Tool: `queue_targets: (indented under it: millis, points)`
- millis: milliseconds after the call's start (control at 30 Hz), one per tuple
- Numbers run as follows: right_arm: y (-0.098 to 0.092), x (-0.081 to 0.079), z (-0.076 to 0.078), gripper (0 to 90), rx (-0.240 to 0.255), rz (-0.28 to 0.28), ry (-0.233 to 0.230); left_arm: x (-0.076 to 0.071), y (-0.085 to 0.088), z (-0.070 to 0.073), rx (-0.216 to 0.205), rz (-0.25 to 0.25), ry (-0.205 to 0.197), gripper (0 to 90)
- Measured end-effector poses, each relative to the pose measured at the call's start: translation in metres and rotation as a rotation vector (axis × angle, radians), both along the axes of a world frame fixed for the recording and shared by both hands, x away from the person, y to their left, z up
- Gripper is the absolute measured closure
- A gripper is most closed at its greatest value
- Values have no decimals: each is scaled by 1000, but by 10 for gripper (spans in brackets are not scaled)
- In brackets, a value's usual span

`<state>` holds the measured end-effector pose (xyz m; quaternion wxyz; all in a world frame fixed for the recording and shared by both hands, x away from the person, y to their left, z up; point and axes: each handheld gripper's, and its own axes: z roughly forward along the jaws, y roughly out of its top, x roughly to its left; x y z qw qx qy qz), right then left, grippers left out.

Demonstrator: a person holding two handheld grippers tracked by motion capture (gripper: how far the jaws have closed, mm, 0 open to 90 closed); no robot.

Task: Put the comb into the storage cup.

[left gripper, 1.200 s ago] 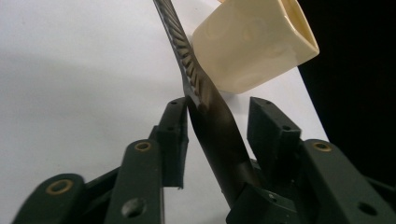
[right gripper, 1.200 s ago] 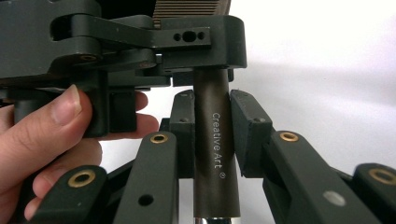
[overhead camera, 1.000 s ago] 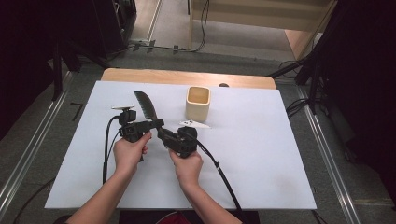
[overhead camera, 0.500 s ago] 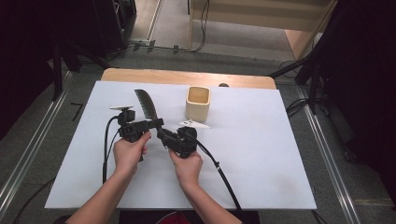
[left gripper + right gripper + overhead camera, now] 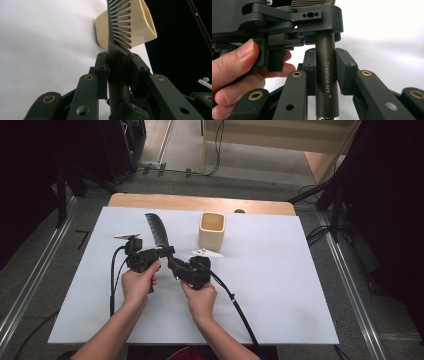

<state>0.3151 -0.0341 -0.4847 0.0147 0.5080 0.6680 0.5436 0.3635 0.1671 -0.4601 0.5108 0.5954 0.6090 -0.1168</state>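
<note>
the dark comb [image 5: 156, 232] is up off the white table sheet [image 5: 300, 295], near its left-middle, and you have it pinched at two places along its round handle [image 5: 326, 75]. your left gripper [image 5: 117, 66] is clamped where the handle meets the teeth, and its jaws have just been closing onto it, so the toothed end stands out past it toward the cream cup [image 5: 212, 229]. your right gripper [image 5: 325, 71] is closed on the handle lower down, just below the left gripper's jaws, pads flat on the printed barrel. two grips this close together read as a handover: one holds the comb steady while the other takes hold. with the teeth pointing toward the cup's side of the table, the cup is likely where it goes. a small white piece [image 5: 207, 253] lies flat just in front of the cup, clear of both your hands.
</note>
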Motion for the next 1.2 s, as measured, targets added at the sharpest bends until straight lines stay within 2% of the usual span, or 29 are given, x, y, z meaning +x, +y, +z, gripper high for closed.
queue_targets:
  millis: [167,200,233,300,333,533,700,733,833,867,1067,1167,1200]
  points:
    - [1,0,2,682,-6,7,5,-1,0,1,2,2,-10,739]
    - [1,0,2,663,-14,16,-1,0,0,1,17,0,-14,739]
    - [2,2,3,588,-16,36,4,0,0,1,16,-1,-16,740]
    - [2,3,3,562,-12,47,10,0,0,1,18,0,-18,740]
    - [1,4,3,499,-4,59,17,0,0,2,25,-4,-22,740]
    - [-4,4,5,397,-51,100,31,0,2,4,43,-1,-35,740]
    - [-9,3,9,374,-68,127,30,0,3,5,51,1,-54,740]
    - [-12,3,11,357,-75,153,30,0,4,5,57,0,-61,740]
    - [-15,3,12,356,-69,178,29,-1,3,6,60,-2,-75,740]
    - [-17,3,13,356,-86,203,21,-1,3,7,71,-8,-85,740]
    - [-26,3,15,354,-137,255,17,-1,2,8,74,-15,-103,740]
    - [-29,2,16,354,-143,279,12,-2,3,8,66,-25,-120,740]
    - [-32,1,18,354,-130,305,11,-2,2,8,60,-27,-122,740]
